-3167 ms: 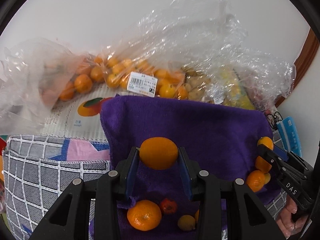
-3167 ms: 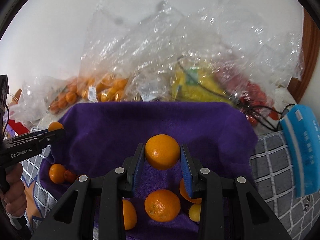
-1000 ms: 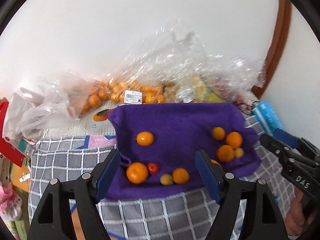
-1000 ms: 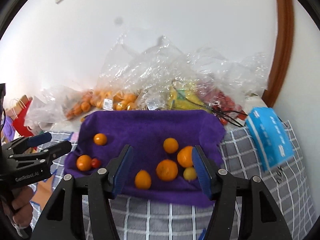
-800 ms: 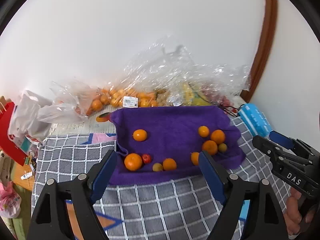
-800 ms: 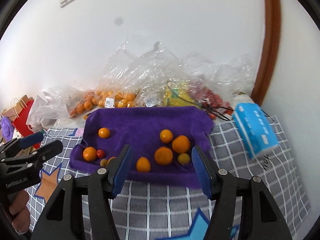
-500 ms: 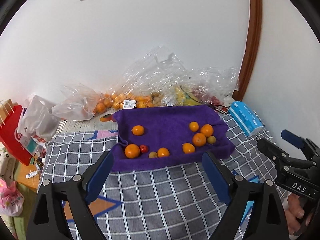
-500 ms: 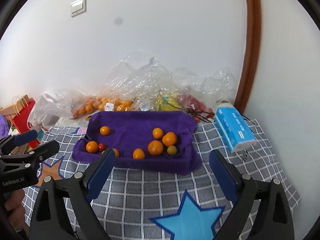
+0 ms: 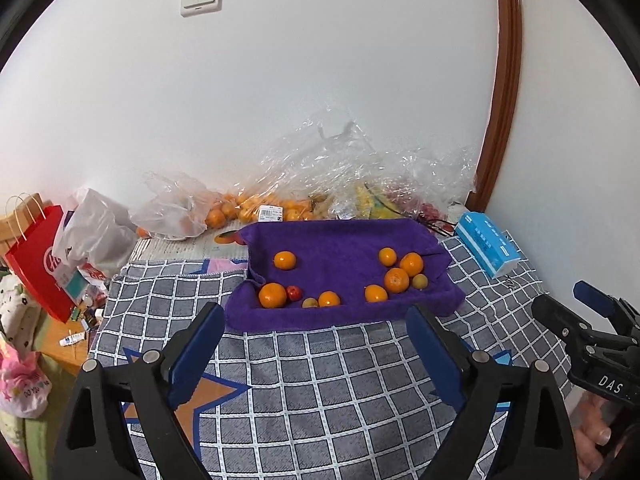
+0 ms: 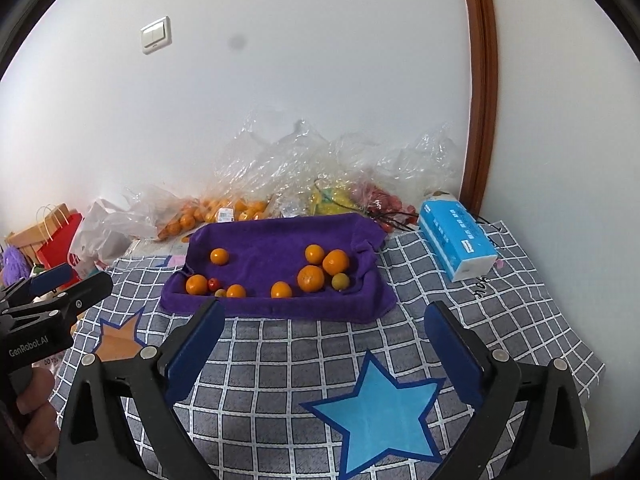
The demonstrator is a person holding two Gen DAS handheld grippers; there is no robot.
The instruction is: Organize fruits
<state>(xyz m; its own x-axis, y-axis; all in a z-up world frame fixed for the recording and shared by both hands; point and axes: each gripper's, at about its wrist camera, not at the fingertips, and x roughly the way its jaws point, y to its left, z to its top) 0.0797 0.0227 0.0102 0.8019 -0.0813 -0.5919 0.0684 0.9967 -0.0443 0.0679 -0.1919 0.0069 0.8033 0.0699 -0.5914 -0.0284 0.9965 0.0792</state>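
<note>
Both tools are spread wide and carry nothing: left tool (image 9: 316,338), right tool (image 10: 324,334). The fruits (image 9: 396,280) lie on the purple towel (image 9: 340,240) at the far edge of the checked blanket (image 9: 320,380), in two loose groups, left and right. Judged near complete; bagged fruit (image 9: 244,206) behind remains unsorted.

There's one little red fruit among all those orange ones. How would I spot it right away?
Find the purple towel spread on the checked blanket. Near its front left corner, the small red fruit sits beside a larger orange, apparently touching it. It is the only red piece on the towel and smaller than the oranges.
</note>
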